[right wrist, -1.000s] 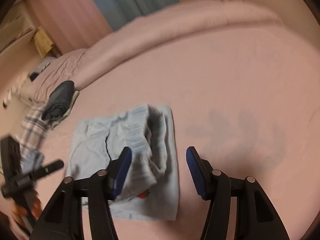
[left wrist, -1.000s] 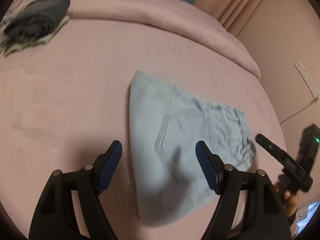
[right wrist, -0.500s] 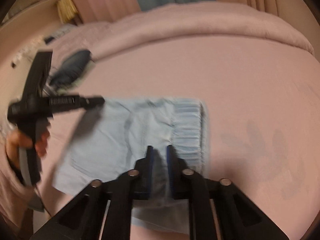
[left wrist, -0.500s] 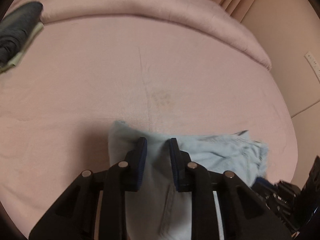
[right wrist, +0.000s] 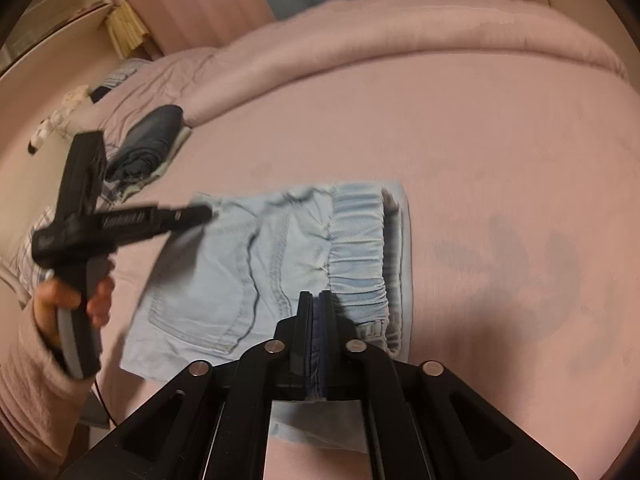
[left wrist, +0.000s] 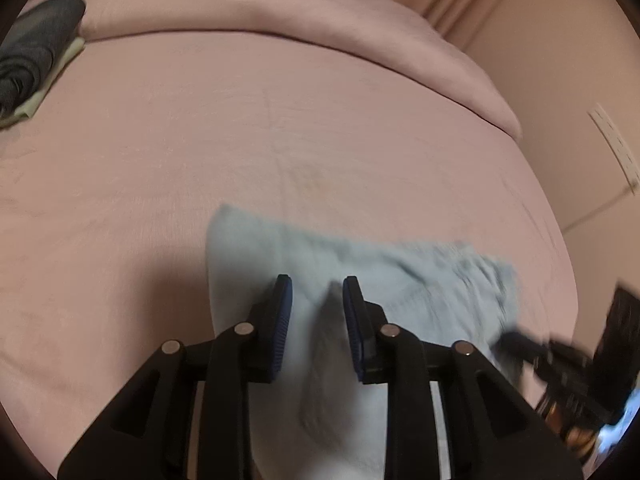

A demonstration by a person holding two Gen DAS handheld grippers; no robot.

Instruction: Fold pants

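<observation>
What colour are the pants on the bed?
Light blue denim pants, clearest in the right wrist view.

The pants (right wrist: 280,264) lie flat on the bed (right wrist: 460,128), folded into a compact block directly under and ahead of the right gripper (right wrist: 316,300), their waistband (right wrist: 356,248) just ahead of its tips, to the right. Left of that gripper the left gripper (right wrist: 200,213) reaches over the block's far left corner, a hand (right wrist: 72,300) below it. Farther ahead on the left lies a stack of folded clothes (right wrist: 148,140) — well apart from the pants. A rolled duvet (right wrist: 400,40) crosses the bed beyond. From the left gripper (left wrist: 317,294), the pants (left wrist: 400,280) spread beneath and rightward — the stack (left wrist: 36,64) far ahead-left.
</observation>
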